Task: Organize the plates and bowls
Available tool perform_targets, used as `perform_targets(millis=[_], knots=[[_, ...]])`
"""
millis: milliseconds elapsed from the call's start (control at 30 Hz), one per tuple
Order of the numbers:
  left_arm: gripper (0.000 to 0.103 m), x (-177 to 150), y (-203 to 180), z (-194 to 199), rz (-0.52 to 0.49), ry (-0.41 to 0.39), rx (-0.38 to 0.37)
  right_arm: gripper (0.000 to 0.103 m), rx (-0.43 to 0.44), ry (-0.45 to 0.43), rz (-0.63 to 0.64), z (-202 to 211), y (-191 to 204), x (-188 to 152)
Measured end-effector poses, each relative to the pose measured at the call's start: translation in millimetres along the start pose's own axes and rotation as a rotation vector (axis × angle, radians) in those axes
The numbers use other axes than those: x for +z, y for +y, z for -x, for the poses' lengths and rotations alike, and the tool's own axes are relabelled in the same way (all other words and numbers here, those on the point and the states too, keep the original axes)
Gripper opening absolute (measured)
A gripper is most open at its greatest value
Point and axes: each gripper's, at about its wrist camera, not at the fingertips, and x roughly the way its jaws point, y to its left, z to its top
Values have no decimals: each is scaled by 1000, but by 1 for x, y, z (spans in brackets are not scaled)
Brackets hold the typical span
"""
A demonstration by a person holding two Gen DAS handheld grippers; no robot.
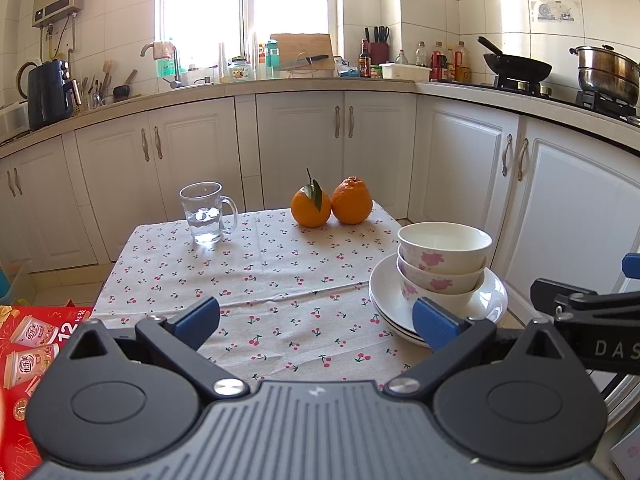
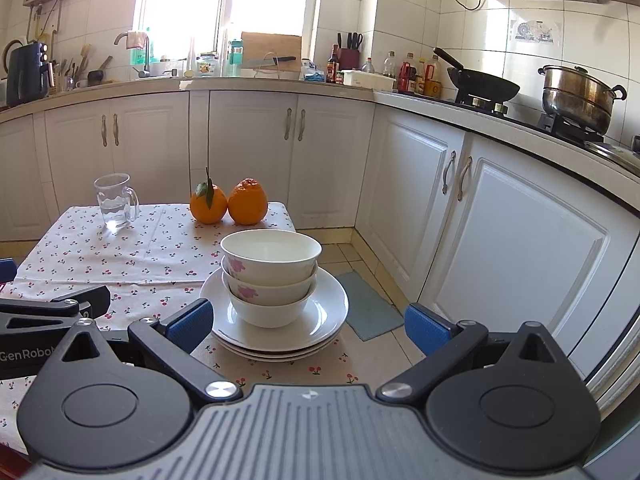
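Three white bowls with pink flowers (image 1: 442,264) (image 2: 270,276) are nested in a stack on a stack of white plates (image 1: 490,300) (image 2: 328,308) at the right front corner of the cherry-print table. My left gripper (image 1: 316,322) is open and empty over the table's front middle, its right fingertip beside the plates. My right gripper (image 2: 308,326) is open and empty, held just in front of the plates, its jaws wider than the stack. The right gripper's side shows in the left wrist view (image 1: 588,300).
A glass mug with water (image 1: 206,212) (image 2: 114,202) stands at the far left of the table. Two oranges (image 1: 330,207) (image 2: 228,202) sit at the far edge. A red box (image 1: 32,344) lies left of the table. Cabinets and counter surround it.
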Motion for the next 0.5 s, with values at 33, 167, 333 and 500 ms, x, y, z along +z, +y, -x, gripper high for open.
perform_targets(millis=[33, 167, 333, 500], knots=[[102, 0, 0, 0, 0, 0, 0, 103, 0, -1, 0, 0, 0, 0], [102, 1, 0, 0, 1, -1, 0, 103, -1, -5, -1, 1, -1, 1], [102, 1, 0, 0, 1, -2, -1, 103, -4, -8, 2, 2, 0, 1], [102, 1, 0, 0, 1, -2, -2, 103, -5, -10, 3, 2, 0, 1]])
